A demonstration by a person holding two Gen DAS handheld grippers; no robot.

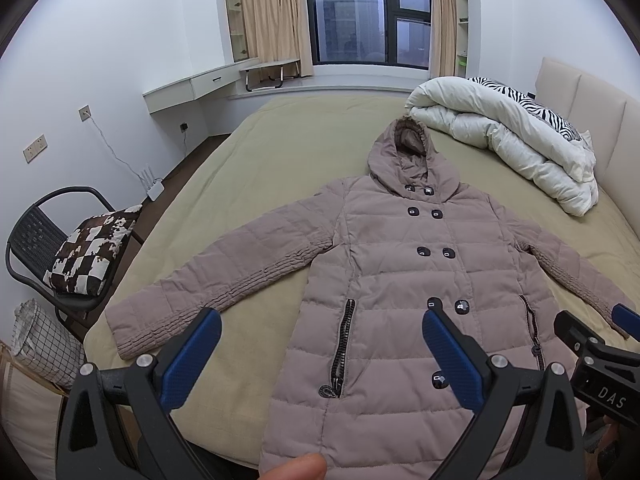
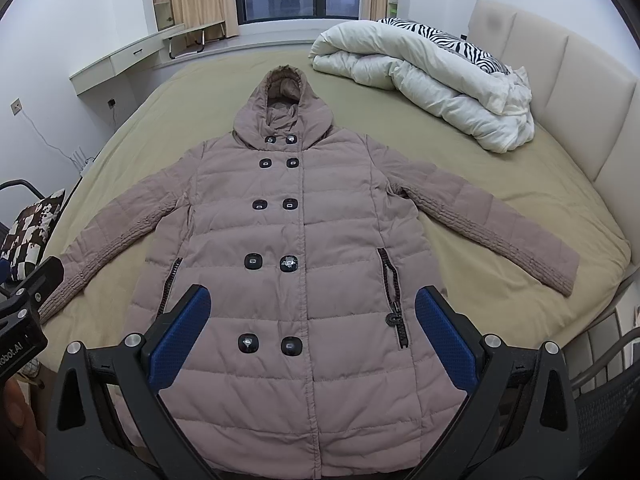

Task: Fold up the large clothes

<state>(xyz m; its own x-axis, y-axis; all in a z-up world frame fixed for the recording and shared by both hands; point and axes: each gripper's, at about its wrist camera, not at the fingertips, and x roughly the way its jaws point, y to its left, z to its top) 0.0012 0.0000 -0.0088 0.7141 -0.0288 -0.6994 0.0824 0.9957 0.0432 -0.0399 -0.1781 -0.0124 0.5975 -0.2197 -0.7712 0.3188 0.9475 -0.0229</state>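
Left wrist view looks down over a taupe quilted coat (image 1: pixel 400 280) spread flat, front up, on the olive bedsheet (image 1: pixel 248 168), its hood (image 1: pixel 400 152) pointing toward the window (image 1: pixel 366 12) and both sleeves angled out to the sides. The left gripper (image 1: pixel 320 356) hangs above the coat's lower part with its blue-padded fingers (image 1: pixel 192 360) spread wide and nothing between them; whether it touches the fabric cannot be told. A fingertip (image 1: pixel 300 468) shows at the bottom edge. At the right edge the other gripper's black body is visible beside the coat's sleeve cuff. A rolled white duvet (image 1: pixel 500 136) lies at the far right corner of the bed against the padded headboard (image 1: pixel 580 100), with a zebra-print pillow (image 1: pixel 536 112) behind it. Left of the bed stands a black chair (image 1: pixel 36 236) carrying a brown-and-white checked cushion (image 1: pixel 92 256), with a grid-patterned basket (image 1: pixel 44 340) below it.

Right wrist view shows the same coat centred, five rows of paired dark buttons (image 2: pixel 276 204) running down its front and a zipped pocket on each side. The right gripper (image 2: pixel 312 336) hovers over the hem area, its jaws wide apart and empty, the blue pads (image 2: pixel 444 340) flanking the lowest button pair. The left gripper's black frame enters at the left edge near the coat's cuff.
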